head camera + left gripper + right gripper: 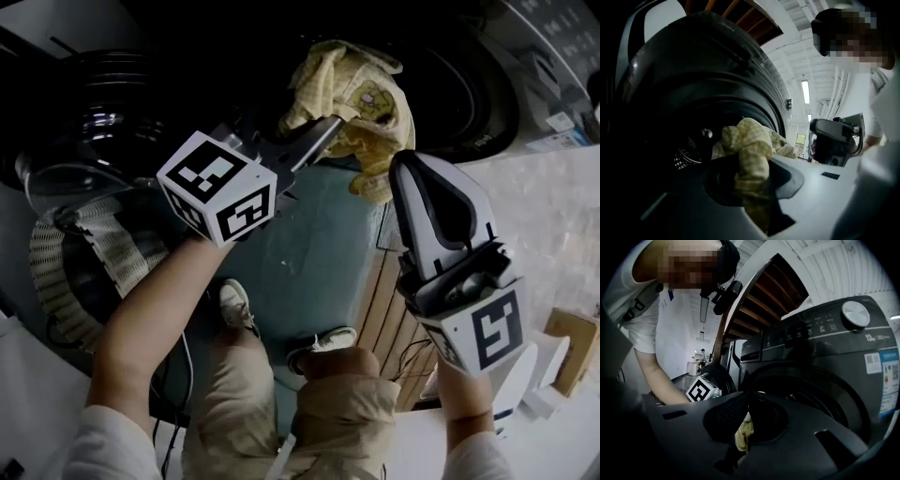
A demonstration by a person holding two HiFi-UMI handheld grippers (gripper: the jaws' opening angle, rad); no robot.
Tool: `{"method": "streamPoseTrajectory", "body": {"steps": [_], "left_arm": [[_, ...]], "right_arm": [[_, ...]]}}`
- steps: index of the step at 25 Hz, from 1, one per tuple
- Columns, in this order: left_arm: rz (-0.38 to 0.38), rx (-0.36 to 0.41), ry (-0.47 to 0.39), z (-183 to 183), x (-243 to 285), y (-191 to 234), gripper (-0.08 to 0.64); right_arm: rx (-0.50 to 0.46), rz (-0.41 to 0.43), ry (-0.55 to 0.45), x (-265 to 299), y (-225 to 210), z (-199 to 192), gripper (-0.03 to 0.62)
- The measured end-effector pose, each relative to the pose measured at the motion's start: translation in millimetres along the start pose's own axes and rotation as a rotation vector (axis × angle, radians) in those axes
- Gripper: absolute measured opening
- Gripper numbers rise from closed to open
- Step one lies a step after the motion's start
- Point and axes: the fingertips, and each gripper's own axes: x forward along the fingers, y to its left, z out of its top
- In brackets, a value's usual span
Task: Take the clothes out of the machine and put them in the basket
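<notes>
**Head view:** the left claw point(323, 131) is clamped on a yellow checked garment point(352, 94), which hangs just outside the washing machine's opening point(459, 94). The right claw point(405, 167) meets the cloth's dangling end. A white slatted basket point(66, 262) sits below and left of that opening.

**Left gripper view:** the jaws stand narrow, pinching a bunched fold in front of the opening.

**Right gripper view:** the jaws are nearly together on a small yellow fold beside the opening.

This piece looks freed from the machine. Carrying it to the basket and letting go remain. The drum is too dark to tell whether more clothes are inside.
</notes>
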Motion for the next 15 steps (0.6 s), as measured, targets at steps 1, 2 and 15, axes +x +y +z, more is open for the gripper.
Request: {"method": "streamPoseTrajectory", "body": {"steps": [1, 2, 15], "left_arm": [[0.009, -0.019, 0.006, -7.4, 4.2, 3.1, 0.110], [0.013, -0.037, 0.006, -14.7, 8.6, 6.3, 0.110], [-0.149, 0.070, -0.193, -45.0, 34.5, 26.2, 0.110]], "right_arm": [[0.003, 0.017, 0.017, 4.6, -7.7, -6.0, 0.014], [0.002, 0.027, 0.032, 9.0, -15.3, -12.9, 0.014], [-0.079, -0.185, -0.074, 18.7, -49.2, -85.0, 0.014]]}}
